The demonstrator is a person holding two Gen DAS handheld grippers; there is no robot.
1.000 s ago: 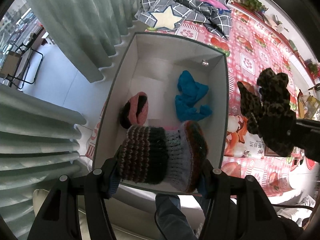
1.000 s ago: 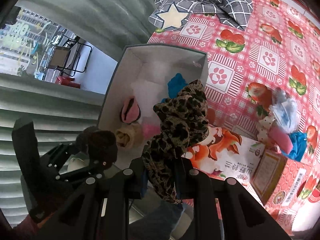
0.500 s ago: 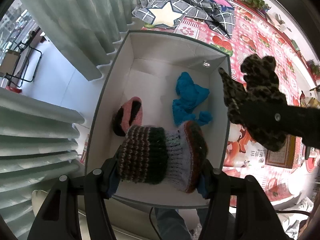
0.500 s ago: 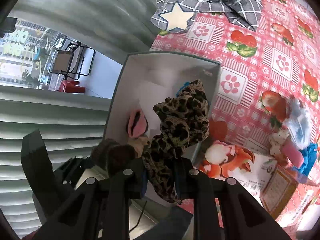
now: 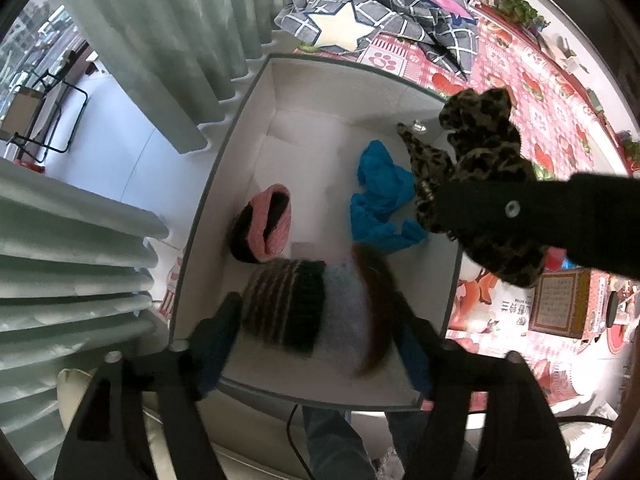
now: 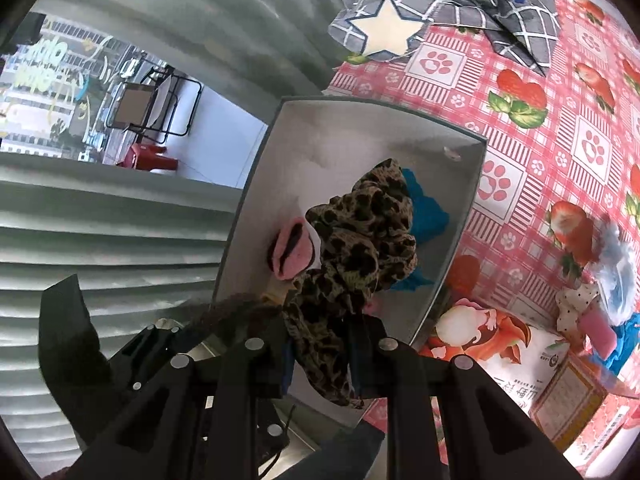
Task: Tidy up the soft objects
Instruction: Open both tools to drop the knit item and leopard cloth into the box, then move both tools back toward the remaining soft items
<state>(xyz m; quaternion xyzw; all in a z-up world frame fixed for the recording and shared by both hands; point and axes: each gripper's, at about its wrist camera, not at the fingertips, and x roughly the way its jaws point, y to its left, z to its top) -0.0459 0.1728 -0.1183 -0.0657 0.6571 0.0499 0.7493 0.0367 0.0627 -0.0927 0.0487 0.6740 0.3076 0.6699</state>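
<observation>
An open white box (image 5: 224,184) stands at the table's edge, with a blue cloth (image 5: 380,196) and a pink and black hat (image 5: 264,228) lying inside. My left gripper (image 5: 320,344) points straight down over the box. Its jaws are opening, and a striped knit hat (image 5: 304,304), blurred, sits loose between them with the pads off it. My right gripper (image 6: 322,344) is shut on a leopard-print cloth (image 6: 360,240), which hangs over the box's right side. That cloth (image 5: 480,184) also shows in the left wrist view.
A grey checked cloth with a white star (image 6: 400,28) lies beyond the box on the red patterned tablecloth (image 6: 560,92). A printed bag (image 6: 492,340) and small soft items (image 6: 600,292) lie right of the box. Pale green curtains (image 5: 160,40) hang left.
The left jaws have spread and the striped hat has come loose between them, blurred. The right gripper has carried the leopard cloth leftward over the box.
</observation>
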